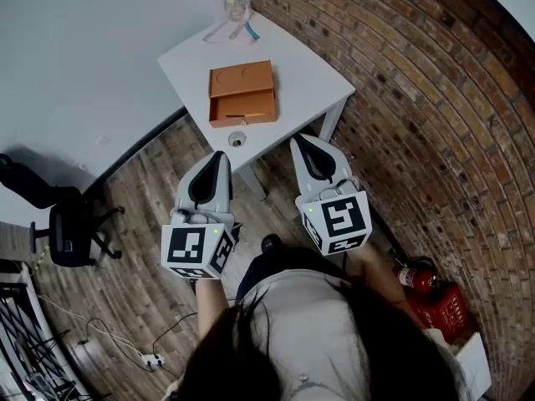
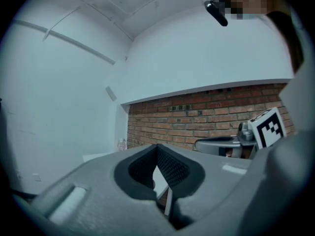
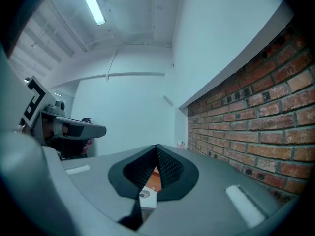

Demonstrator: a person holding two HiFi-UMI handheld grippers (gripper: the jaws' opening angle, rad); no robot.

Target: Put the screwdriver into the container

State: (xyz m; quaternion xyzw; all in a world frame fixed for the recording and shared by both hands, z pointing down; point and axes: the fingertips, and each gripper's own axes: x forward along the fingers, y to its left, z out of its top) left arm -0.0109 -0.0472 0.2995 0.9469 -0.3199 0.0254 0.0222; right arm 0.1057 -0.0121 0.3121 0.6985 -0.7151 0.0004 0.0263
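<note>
While the person stands back from the white bench (image 1: pixel 292 69), both grippers point level toward it, side by side and apart from each other. The left gripper (image 1: pixel 221 154) has its jaws closed tip to tip with nothing between them; its own view shows the dark pads (image 2: pixel 170 168) meeting at the front, with a strip of the bench's pale edge seen through the slot below. The right gripper (image 1: pixel 298 141) is the same, jaws closed and empty, and through its slot a bit of the orange container (image 3: pixel 153 179) shows.

From the head view the container (image 1: pixel 242 80) lies open near the middle of the bench, well ahead of both grippers. A slim thing that looks like the screwdriver (image 1: pixel 238 104) lies in the container's near half, too small to make out clearly. A small round fitting (image 1: pixel 237 139) sits at the bench's near edge, just in front of the container. At the far corner stand a clear bottle (image 1: pixel 236 7) and a pale wire hanger (image 1: pixel 236 32). A brick wall (image 1: pixel 435 98) runs along the right, with a red fire extinguisher (image 1: pixel 415 276) on the wooden floor beside it. A black office chair (image 1: pixel 71 228) stands at the left.
</note>
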